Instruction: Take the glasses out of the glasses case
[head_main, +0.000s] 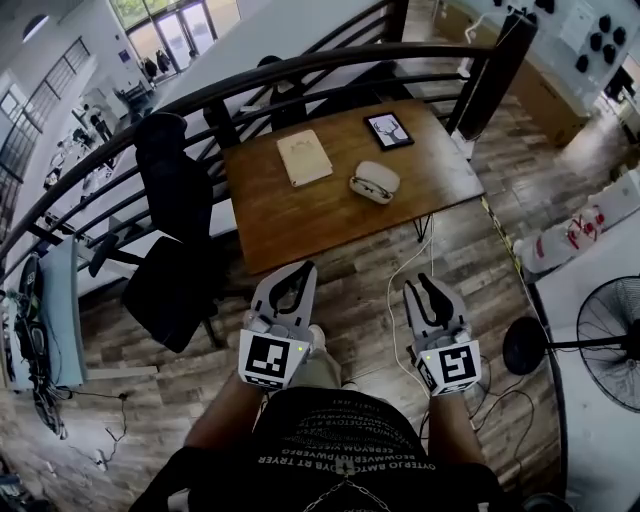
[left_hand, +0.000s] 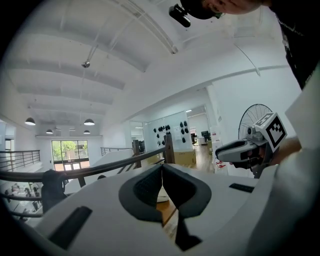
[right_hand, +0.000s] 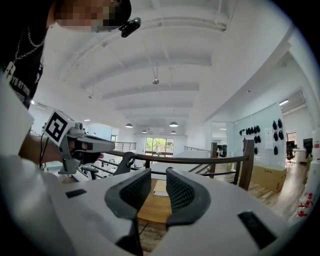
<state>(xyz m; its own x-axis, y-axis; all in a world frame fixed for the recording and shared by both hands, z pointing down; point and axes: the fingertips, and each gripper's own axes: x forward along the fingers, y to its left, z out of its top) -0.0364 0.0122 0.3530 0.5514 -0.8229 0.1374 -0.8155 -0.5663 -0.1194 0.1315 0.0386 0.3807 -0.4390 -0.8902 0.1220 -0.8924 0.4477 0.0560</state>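
A white oval glasses case lies on the right half of a small wooden table, and no glasses show outside it. Both grippers hang side by side over the floor, short of the table's near edge and pointing toward it. My left gripper is shut, its dark pads meeting at the tips with nothing between them. My right gripper is open, with a clear gap between its ribbed pads and nothing in it. Each gripper view also shows the other gripper off to the side.
On the table also lie a beige notebook and a dark-framed tablet. A black office chair stands left of the table, and a black railing runs behind it. A floor fan stands at the right, with a white cable on the wood floor.
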